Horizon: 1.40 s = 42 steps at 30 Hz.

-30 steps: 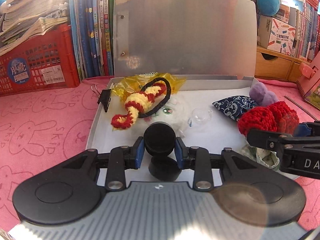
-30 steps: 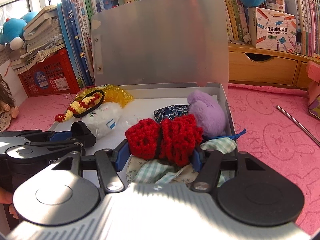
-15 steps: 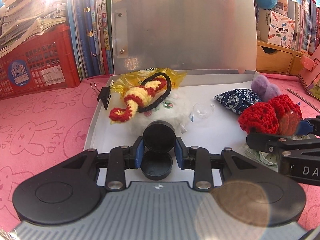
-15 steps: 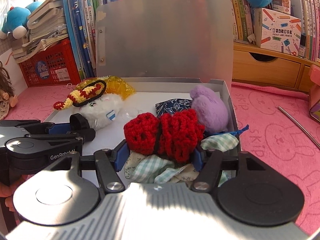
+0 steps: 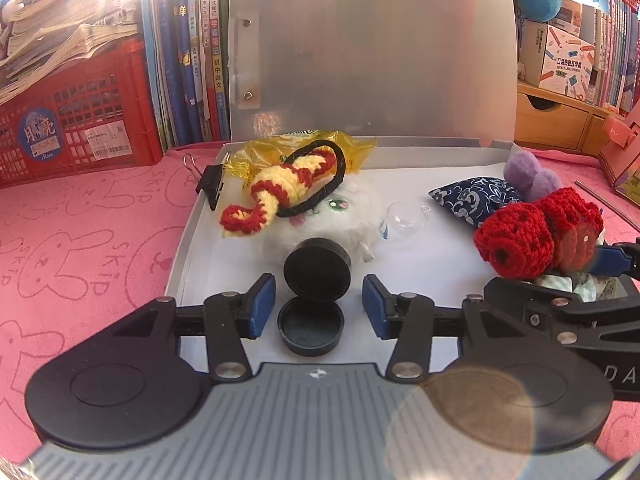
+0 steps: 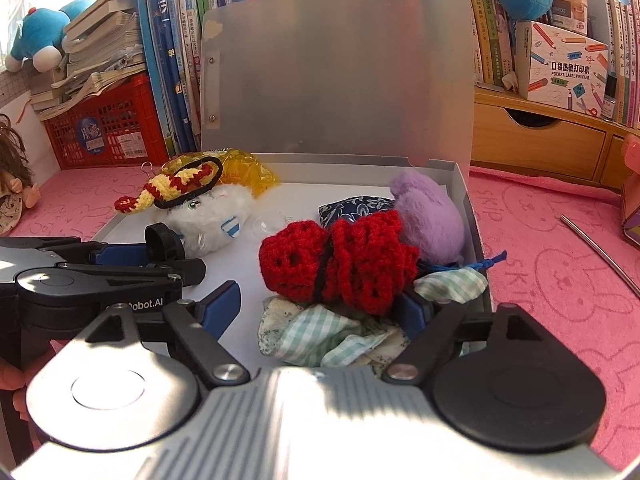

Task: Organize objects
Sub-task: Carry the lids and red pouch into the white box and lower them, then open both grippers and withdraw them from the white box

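Open grey box [image 5: 176,276] on a pink cloth [image 5: 80,232], lid [image 5: 372,52] raised against a wall of books. Left gripper [image 5: 319,306]: fingers released and spread, each blue pad [image 5: 262,306] now standing clear of the black hinged case [image 5: 316,292]; one second ago the pads were pressed against that case, and half a second ago they still touched it. The case now sits on the box floor between the pads, its round lid tilted up above the shallow base, just in front of the white plush [image 5: 340,220]. Right gripper [image 6: 320,304]: fingers parted as well; the left pad [image 6: 220,304] stands apart from the red crochet piece [image 6: 340,264], whereas in both earlier frames the pads closed on either side of it. Whether the right pad still touches the piece cannot be told, since yarn and cloth hide it. The crochet piece rests on the checked cloth [image 6: 320,332] in the box's near right corner, touching the purple plush [image 6: 432,212] and just in front of the blue patterned pouch [image 6: 352,206]. Unchanged since the earlier frames: the yellow-and-red crochet snake [image 5: 280,188] with a black hair band [image 5: 320,196] lies over the white plush and the yellow wrapper [image 5: 340,148]; a binder clip [image 5: 212,186] sits on the left wall; a clear dome [image 5: 404,220] lies mid-floor. Red crate [image 5: 80,120] at far left.
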Each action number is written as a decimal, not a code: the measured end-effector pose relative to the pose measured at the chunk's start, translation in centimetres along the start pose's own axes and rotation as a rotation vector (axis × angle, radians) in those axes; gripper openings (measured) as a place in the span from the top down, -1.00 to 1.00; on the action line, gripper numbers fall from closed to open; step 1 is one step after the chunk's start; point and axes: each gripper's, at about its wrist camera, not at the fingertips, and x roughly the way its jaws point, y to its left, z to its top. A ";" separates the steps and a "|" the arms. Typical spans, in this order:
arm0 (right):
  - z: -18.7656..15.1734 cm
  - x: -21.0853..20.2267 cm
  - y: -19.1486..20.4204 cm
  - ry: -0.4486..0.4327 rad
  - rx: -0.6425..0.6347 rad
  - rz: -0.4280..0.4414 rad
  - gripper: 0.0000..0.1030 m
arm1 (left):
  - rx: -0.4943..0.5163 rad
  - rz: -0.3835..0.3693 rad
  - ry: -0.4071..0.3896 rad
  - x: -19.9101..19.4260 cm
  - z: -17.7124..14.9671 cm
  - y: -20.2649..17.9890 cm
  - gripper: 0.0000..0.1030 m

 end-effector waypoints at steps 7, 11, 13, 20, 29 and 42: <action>0.0 -0.5 0.1 -0.007 0.002 0.002 -0.86 | -0.008 0.005 0.011 -0.3 -0.1 0.2 -0.44; 0.2 -1.1 0.1 -0.016 0.008 0.003 -0.92 | -0.033 -0.009 0.008 -0.8 0.0 0.5 -0.53; 0.2 -1.4 0.1 -0.018 0.013 0.007 -0.93 | -0.036 -0.016 0.006 -1.1 0.1 0.6 -0.55; 0.2 -2.7 0.1 -0.024 0.032 0.003 -1.00 | -0.019 -0.022 -0.019 -2.9 0.4 0.2 -0.56; 0.2 -5.0 0.7 -0.053 0.034 0.006 -1.00 | -0.016 -0.004 -0.060 -5.8 0.4 0.1 -0.68; -1.7 -9.1 1.8 -0.098 0.054 -0.051 -1.00 | 0.003 0.014 -0.102 -10.3 -1.0 -0.3 -0.80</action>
